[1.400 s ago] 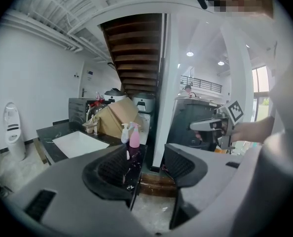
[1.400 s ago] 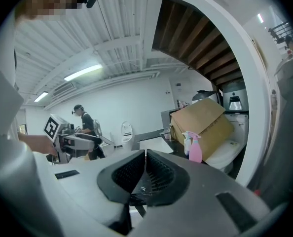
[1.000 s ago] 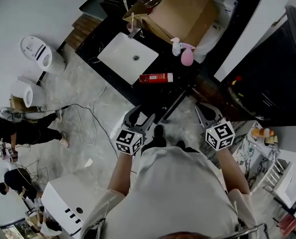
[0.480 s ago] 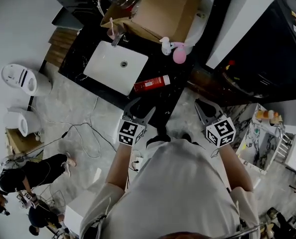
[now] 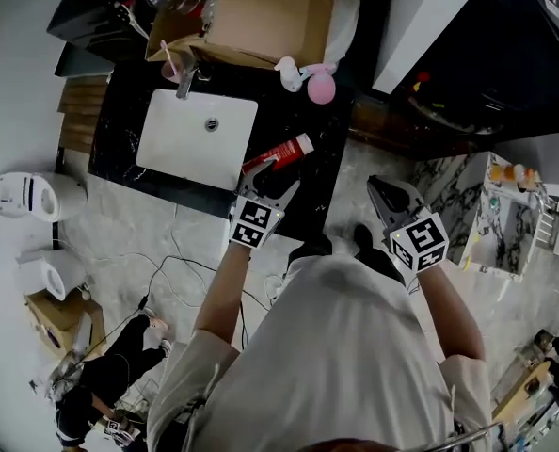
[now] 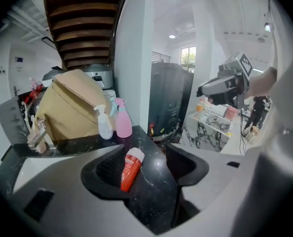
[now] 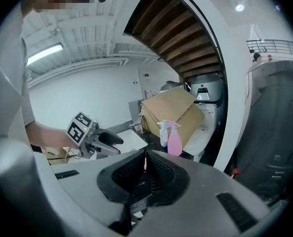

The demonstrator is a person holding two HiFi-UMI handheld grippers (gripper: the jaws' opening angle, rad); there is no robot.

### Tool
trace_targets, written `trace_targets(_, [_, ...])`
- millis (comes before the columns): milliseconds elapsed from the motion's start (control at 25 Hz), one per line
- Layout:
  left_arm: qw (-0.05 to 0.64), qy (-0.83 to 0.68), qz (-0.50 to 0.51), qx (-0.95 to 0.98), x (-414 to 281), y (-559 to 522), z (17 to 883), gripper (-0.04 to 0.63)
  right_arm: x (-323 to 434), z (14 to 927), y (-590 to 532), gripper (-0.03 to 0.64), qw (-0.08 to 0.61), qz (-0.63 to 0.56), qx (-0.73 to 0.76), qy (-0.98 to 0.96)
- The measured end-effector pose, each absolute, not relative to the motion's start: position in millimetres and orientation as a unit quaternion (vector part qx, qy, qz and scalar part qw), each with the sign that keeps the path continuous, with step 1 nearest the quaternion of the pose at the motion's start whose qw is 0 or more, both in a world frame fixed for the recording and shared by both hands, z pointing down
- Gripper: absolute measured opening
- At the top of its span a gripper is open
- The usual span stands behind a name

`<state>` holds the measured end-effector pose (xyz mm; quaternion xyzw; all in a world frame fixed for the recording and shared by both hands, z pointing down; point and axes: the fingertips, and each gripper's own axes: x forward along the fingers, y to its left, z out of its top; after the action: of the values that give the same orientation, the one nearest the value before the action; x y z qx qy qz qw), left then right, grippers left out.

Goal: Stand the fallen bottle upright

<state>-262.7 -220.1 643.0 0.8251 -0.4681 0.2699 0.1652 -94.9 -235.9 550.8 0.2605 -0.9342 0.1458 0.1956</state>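
Observation:
The red bottle (image 5: 278, 153) with a white cap lies on its side on the black counter (image 5: 124, 97), right of the sink. My left gripper (image 5: 272, 179) hovers just short of it, over the counter's front edge. In the left gripper view the bottle (image 6: 128, 169) lies between the jaws, close to the left pad, and neither pad presses on it. The left gripper (image 6: 144, 164) is open and its jaws are opening wider. My right gripper (image 5: 385, 191) hangs over the floor to the right of the counter. Its pads (image 7: 156, 174) meet at the tips, with nothing held.
A white sink basin (image 5: 199, 137) is set in the counter left of the bottle. Behind stand a cardboard box (image 5: 261, 12), a white spray bottle (image 5: 287, 72) and a pink spray bottle (image 5: 321, 88). Cables (image 5: 167, 262) trail over the floor; a person (image 5: 101, 384) crouches at lower left.
My left gripper has gone forward and down from over the floor to the counter's edge beside the bottle. The right gripper has shifted a little. The head view has swung over the counter.

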Motion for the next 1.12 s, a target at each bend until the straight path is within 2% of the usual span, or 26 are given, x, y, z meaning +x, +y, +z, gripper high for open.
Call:
trace_targets(560, [0.162,-0.36,0.406,0.824,-264,-281,744,0.276,-99,595,-240,0.034,0.214,0.184,0.302,-0.911])
trace_targets(800, [0.175,-0.311,0.474,0.805,-266,-286,783,0.304,-95,613,-242,0.034,0.216,0.204,0.313,-0.902])
trace_targets(1120, [0.206,-0.279,0.502,0.793,-261,-292,819,0.305,-95,624,-242,0.034,0.215,0.218,0.318,-0.897])
